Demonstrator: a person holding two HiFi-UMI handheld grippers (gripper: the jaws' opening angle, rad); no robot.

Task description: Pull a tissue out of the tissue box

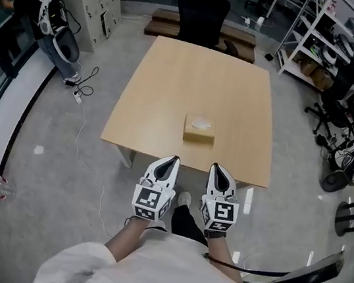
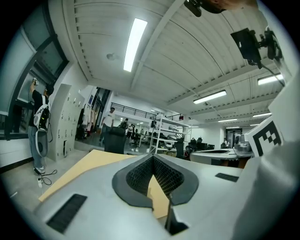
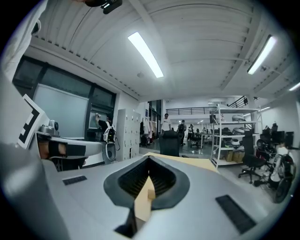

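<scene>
Both grippers are short of the table [image 1: 199, 88] edge, side by side and pointing forward. The left gripper [image 1: 172, 162] has its fingers pressed together at the tips with nothing between them. The right gripper [image 1: 216, 169] is the same, fully closed and empty. Only tabletop shows through the gap behind each pair of tips.

The box [image 1: 199, 134] lies ahead of the fingertips, well apart from them and roughly on the line between the two grippers. A pale tuft of tissue [image 1: 201, 122] sits at its top opening.

This looks like the approach, with no contact yet. To do it well:

- Spread the fingers of the pulling gripper before they reach the box, not over it.
- Bring those fingers down from above, so the tuft ends up between them and the cardboard stays outside.
- Close on the tissue alone, high on the tuft.
- Rest the other gripper's closed tips on the box top, beside the opening, because the box looks light and would likely lift with the sheet.
- Pull straight up and steadily, since a sideways tug could tear the sheet or drag the box.
</scene>
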